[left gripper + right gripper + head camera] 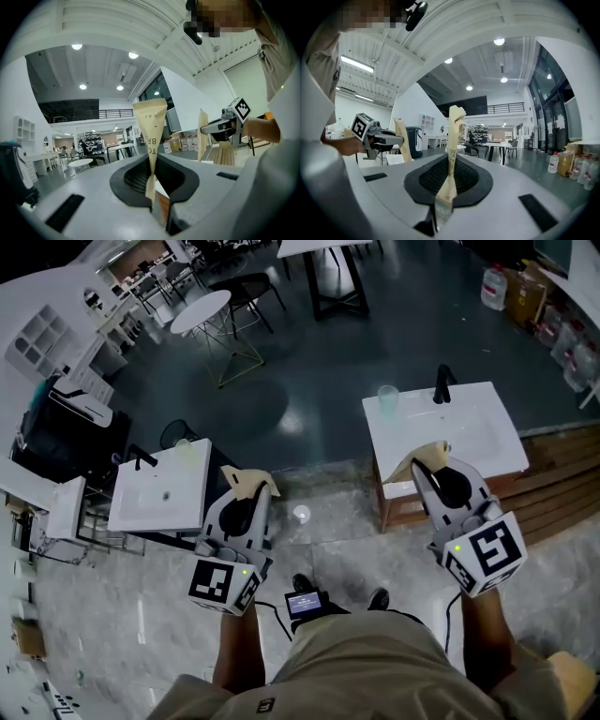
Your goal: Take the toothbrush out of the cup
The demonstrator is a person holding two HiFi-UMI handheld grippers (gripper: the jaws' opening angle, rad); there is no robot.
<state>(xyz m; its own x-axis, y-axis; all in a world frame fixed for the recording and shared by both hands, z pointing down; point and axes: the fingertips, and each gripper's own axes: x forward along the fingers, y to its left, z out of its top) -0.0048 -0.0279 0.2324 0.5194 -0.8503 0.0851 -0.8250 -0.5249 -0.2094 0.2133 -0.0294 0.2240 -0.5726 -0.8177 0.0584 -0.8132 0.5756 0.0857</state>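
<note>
Both grippers are held level over the floor, side by side. My left gripper (247, 486) (151, 180) is shut on a tan paper wrapper (151, 136) with dark print, which stands up from the jaws. My right gripper (427, 463) (449, 183) is shut on a narrower, torn strip of tan paper (453, 136). A clear cup (387, 399) stands on the white sink (487, 442) ahead of the right gripper. I see no toothbrush in it. Each gripper view shows the other gripper with its paper off to the side.
A black faucet (442, 383) rises at the back of the right sink, which rests on a wooden stand (553, 498). A second white sink (159, 488) with a faucet (141, 457) lies ahead of the left gripper. Tables and chairs stand farther off.
</note>
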